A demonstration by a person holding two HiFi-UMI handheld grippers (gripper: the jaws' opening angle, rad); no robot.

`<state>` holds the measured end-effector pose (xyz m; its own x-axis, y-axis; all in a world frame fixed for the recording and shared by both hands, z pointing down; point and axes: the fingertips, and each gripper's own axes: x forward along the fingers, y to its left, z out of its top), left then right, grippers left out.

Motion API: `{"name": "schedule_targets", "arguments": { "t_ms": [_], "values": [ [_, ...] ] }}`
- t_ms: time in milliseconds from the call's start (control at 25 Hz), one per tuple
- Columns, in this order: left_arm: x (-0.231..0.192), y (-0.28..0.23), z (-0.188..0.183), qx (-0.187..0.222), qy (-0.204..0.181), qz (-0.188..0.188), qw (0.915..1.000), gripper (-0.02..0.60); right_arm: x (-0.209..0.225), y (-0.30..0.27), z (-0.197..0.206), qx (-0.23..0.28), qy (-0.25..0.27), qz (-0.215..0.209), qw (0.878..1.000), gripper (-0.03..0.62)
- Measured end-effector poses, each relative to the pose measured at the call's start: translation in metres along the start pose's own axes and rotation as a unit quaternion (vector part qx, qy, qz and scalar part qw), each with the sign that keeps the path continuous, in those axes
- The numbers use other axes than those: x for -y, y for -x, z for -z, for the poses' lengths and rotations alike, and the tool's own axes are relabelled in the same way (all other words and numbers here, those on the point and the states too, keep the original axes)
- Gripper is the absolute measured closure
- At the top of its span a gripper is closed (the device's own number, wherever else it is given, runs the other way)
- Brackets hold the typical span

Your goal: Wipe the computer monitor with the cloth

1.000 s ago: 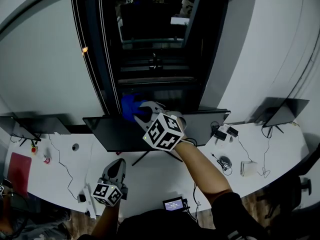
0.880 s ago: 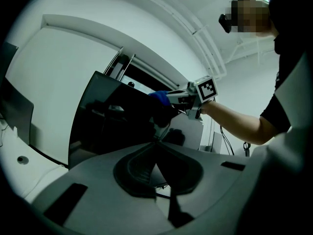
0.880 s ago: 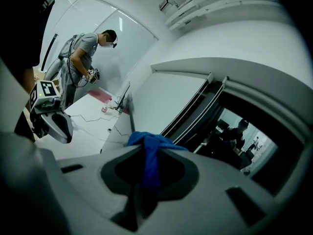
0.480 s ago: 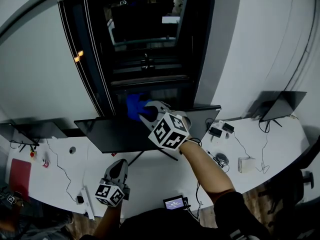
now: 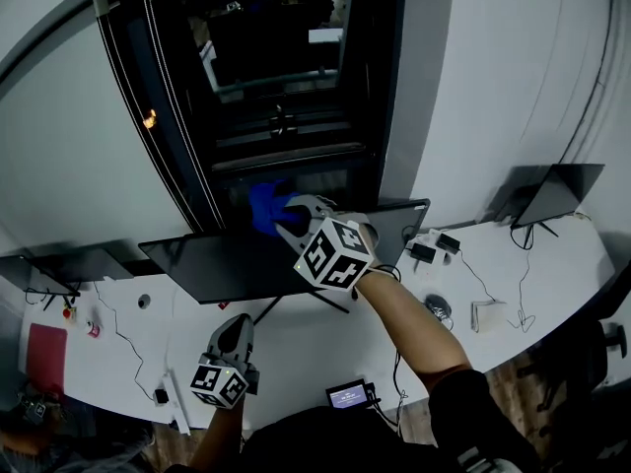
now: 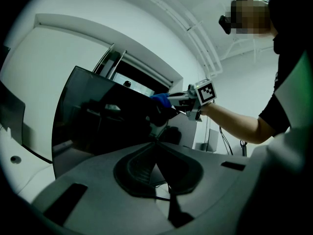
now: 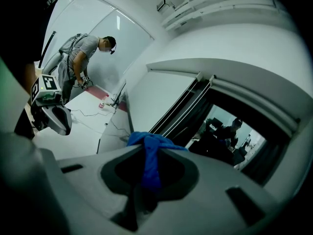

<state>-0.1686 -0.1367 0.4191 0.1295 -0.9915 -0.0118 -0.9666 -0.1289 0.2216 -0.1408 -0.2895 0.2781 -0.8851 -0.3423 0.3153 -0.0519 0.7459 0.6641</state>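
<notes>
The left gripper hangs low over the white desk, at about 7 o'clock in the head view. In its own view, its 2 jaws are pressed together with nothing between them. It takes no part in the wiping.

The monitor stands at 12 o'clock from that gripper, a wide dark panel on a thin stand. Its screen is switched off and glossy, and in the left gripper view it mirrors the room. No smear or dust can be made out on it in this dim light.

The cloth is a small bunched blue wad. It sits at the monitor's top edge, near the middle of its width and at 10 o'clock from the right gripper's marker cube. Whether it presses on the glass or hovers just over the edge cannot be told.

The right gripper has its jaws clamped on the cloth, which hangs in a fold between them with a tuft beyond the tips.

The step in hand appears to be the wiping itself, working along the top edge. The next move probably calls for holding the wad flat against the screen and drawing it sideways or down toward 6 o'clock. Light pressure would suit, since the panel looks free to tip on its stand.
</notes>
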Motion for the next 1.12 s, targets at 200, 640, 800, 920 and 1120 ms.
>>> {"name": "schedule_targets", "arguments": {
  "t_ms": [200,640,800,920,1120],
  "values": [
    [0.010,-0.006,0.002,-0.002,0.000,0.006,1.0000,0.588,0.005,0.010,0.011,-0.004,0.000,0.005,1.000,0.531],
    [0.032,-0.025,0.010,-0.008,0.000,0.019,0.9998,0.588,0.022,0.038,0.040,-0.012,-0.005,0.020,1.000,0.531],
    [0.039,-0.030,0.011,-0.009,-0.002,0.019,0.9998,0.588,0.028,0.050,0.053,-0.015,-0.008,0.028,0.999,0.531],
    [0.044,-0.032,0.013,-0.010,-0.002,0.019,0.9998,0.588,0.033,0.059,0.062,-0.017,-0.011,0.034,0.999,0.531],
    [0.051,-0.035,0.014,-0.007,-0.008,0.017,0.9998,0.588,0.041,0.073,0.076,-0.018,-0.017,0.042,0.999,0.531]
  ]
}}
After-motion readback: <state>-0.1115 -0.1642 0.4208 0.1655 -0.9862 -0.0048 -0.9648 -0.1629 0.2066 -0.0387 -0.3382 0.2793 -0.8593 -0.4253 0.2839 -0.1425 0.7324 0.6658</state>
